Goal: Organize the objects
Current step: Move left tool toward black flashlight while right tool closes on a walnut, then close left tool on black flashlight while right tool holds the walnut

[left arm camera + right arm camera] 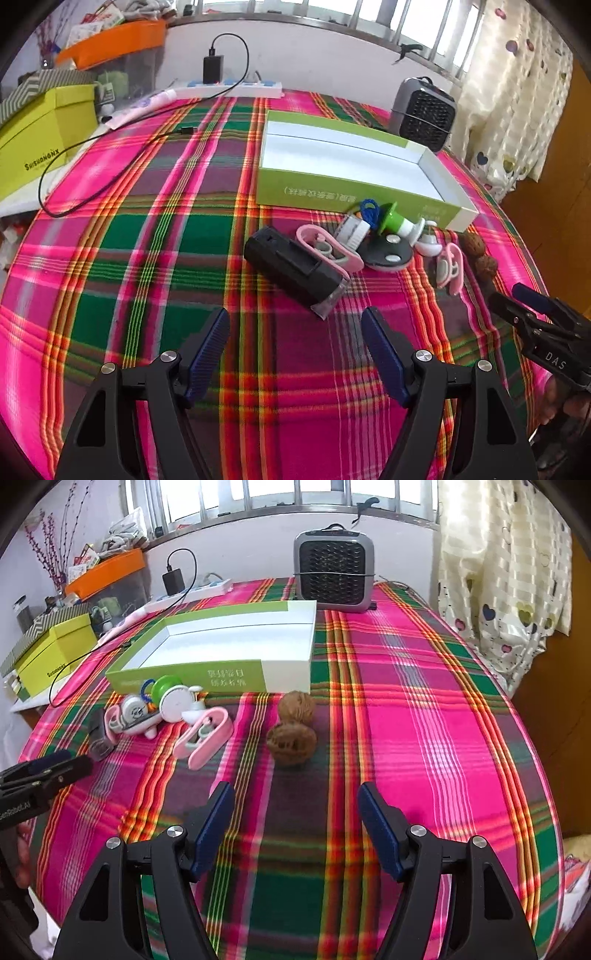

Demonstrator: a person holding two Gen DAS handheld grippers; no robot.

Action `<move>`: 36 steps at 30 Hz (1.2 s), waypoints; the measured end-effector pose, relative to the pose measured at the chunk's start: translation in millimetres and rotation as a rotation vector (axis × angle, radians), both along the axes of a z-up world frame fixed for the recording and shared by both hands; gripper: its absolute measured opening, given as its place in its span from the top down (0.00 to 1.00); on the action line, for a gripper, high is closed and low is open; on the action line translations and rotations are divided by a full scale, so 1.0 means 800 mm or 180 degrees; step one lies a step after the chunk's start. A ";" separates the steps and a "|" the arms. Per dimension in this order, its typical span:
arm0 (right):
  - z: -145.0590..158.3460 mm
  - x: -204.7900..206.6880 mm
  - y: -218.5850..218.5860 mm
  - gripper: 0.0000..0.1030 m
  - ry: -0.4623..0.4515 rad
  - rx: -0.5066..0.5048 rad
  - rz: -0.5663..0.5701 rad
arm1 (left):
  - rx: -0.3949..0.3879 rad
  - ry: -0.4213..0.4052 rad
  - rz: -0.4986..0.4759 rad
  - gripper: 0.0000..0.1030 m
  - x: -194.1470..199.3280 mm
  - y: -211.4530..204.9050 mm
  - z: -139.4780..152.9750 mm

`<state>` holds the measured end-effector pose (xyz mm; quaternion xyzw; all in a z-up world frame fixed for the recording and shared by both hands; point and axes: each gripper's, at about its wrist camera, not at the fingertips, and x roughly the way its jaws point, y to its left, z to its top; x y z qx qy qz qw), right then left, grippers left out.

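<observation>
An open green and white box [354,192] [221,657] lies on the plaid cloth, nothing visible inside. Before it sits a heap of small items: a black device [291,269] [98,734], two pink clips [325,247] [203,738], a white roll [352,229], a blue cord [369,210], a green and white piece [402,225] and a black disc [388,254]. Two walnuts [291,738] [480,254] lie to the right. My left gripper [295,332] is open just short of the black device. My right gripper [295,808] is open just short of the near walnut.
A grey heater [334,572] [424,110] stands at the table's far edge. A power strip [236,86] with a black charger and cable [92,184] lies far left. Yellow box [40,133] and orange bin [114,40] are off the left side. A curtain [498,572] hangs on the right.
</observation>
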<state>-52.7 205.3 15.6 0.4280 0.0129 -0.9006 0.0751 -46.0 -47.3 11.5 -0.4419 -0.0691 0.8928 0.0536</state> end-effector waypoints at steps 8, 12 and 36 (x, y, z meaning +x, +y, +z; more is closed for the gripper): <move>-0.004 -0.024 0.000 0.33 -0.0080 -0.0008 0.0070 | 0.0076 -0.0104 0.0098 0.29 -0.022 0.000 0.000; -0.008 -0.031 -0.004 0.42 -0.0137 0.0006 0.0113 | 0.0094 -0.0127 0.0153 0.29 -0.024 -0.006 -0.001; -0.006 -0.030 -0.011 0.67 -0.0102 -0.0076 0.0225 | 0.0056 -0.0255 0.0288 0.29 -0.035 -0.034 0.000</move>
